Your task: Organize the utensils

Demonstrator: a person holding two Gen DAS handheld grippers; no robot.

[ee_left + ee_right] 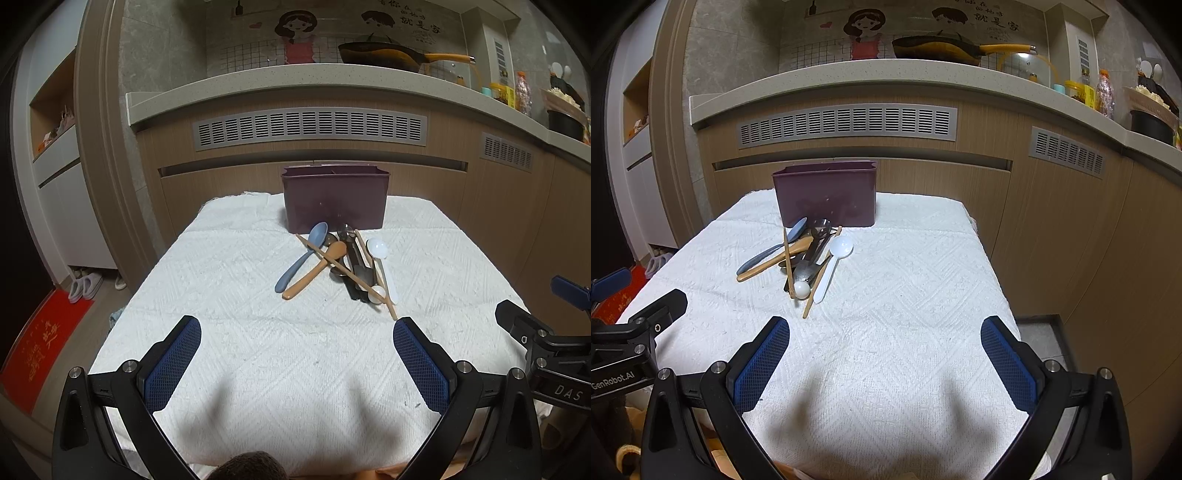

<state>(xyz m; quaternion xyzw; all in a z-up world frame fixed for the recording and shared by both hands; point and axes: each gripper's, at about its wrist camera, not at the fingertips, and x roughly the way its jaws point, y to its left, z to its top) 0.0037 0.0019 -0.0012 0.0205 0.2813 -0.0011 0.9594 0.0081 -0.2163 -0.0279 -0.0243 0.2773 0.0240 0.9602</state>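
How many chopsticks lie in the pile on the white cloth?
2. One chopstick lies across the blue spoon and wooden spoon; the other chopstick runs beside the white spoon. More may be hidden underneath.

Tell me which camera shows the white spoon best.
Right wrist: the white spoon lies there with bowl and handle unobstructed, on the pile's right edge. Left wrist shows the same spoon, with a chopstick running close alongside.

Both black plastic tongs, left (297,358) and right (885,356), are sporting blue mesh-textured pads (173,363), silver screws, plus white "GenRobot.AI" lettering.
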